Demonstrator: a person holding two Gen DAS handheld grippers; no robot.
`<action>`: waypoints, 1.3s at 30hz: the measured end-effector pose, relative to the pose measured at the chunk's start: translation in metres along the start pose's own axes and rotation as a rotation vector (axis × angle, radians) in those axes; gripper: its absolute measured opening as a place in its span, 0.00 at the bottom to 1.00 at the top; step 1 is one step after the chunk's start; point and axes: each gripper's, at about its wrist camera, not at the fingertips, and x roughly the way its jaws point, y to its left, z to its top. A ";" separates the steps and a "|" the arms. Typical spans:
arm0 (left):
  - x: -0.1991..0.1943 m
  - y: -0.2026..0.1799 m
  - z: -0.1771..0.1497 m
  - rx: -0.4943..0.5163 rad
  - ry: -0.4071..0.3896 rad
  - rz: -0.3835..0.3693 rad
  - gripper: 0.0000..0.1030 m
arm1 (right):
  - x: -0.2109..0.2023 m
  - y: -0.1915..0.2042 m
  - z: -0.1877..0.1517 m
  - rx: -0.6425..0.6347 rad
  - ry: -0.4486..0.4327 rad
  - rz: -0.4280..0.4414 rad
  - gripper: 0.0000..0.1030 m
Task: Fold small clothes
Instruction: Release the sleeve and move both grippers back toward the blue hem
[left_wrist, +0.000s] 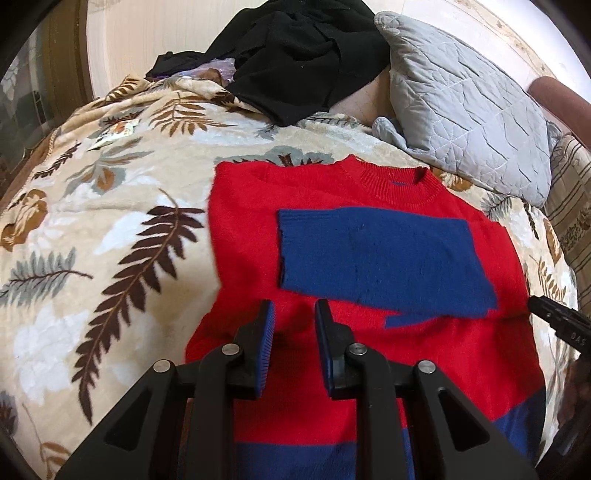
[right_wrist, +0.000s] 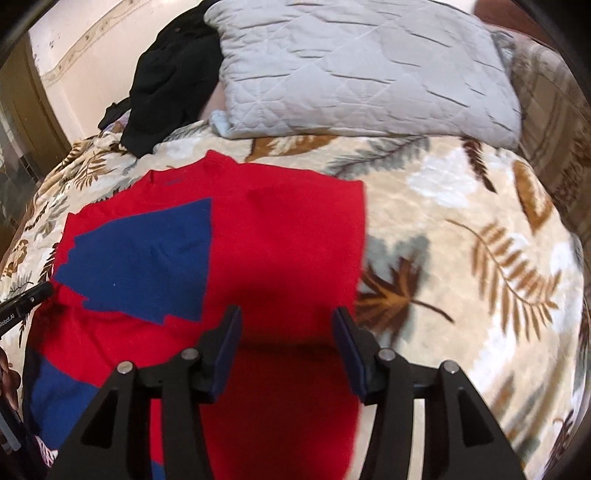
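A red and blue sweater (left_wrist: 369, 240) is spread flat on a leaf-patterned blanket (left_wrist: 92, 221), neck toward the pillow (left_wrist: 465, 110), both blue sleeves folded in. The left gripper (left_wrist: 294, 317) is seen slightly apart, empty; the right gripper (right_wrist: 287, 325) apart, empty. Folding the hem upward is judged next. The hem is cut off

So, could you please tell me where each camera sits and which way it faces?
Left wrist: on the left claw, facing forward and down at the sweater on the blanket; its jaws show, open, plus the right claw at the right edge.
Right wrist: on the right claw, facing forward and down at the sweater's right edge; its jaws show, open, plus the left claw at the left edge.
Shared: sweater, blanket, pillow, black clothes, both claws.
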 end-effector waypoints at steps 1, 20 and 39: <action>-0.003 0.001 -0.002 0.001 -0.004 0.002 0.11 | -0.004 -0.004 -0.003 0.008 -0.001 -0.001 0.55; -0.051 0.015 -0.038 0.005 -0.049 0.028 0.11 | -0.046 -0.022 -0.048 0.009 0.004 -0.029 0.62; -0.066 0.028 -0.066 0.001 -0.052 0.050 0.11 | -0.051 -0.016 -0.067 0.020 0.002 -0.024 0.65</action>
